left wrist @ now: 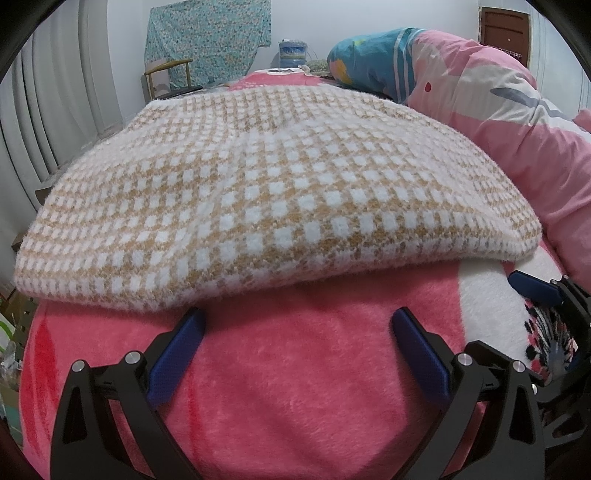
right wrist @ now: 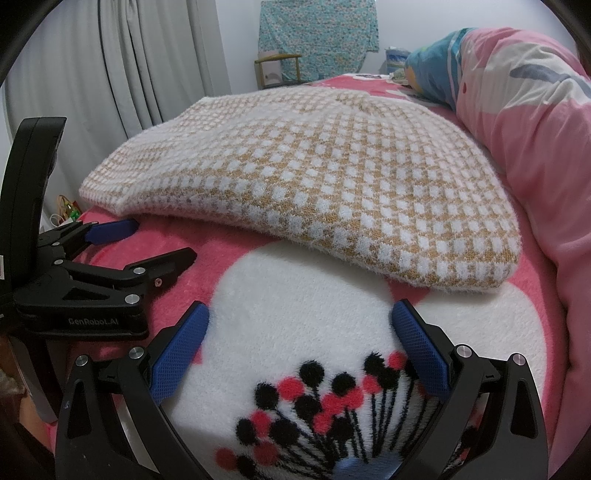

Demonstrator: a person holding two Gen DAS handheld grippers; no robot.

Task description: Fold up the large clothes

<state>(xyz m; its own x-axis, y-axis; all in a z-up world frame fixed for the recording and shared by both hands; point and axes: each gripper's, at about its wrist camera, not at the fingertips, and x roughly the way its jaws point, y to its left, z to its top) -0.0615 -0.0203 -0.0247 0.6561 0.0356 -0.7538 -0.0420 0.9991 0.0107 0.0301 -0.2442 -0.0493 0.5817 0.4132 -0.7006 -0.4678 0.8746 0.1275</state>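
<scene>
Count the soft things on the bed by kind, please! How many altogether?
Checked sweaters: 1
Fleece blankets, pink and white: 1
Pink quilts: 1
Blue pillows: 1
Total: 4

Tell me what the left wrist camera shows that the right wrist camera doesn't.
Only the left wrist view shows the brown door and the plain pink stretch of blanket under the open left gripper.

Only the right wrist view shows the blanket's black and red flower print under the open right gripper.

Both show the folded checked sweater, the quilt and the chair.
</scene>
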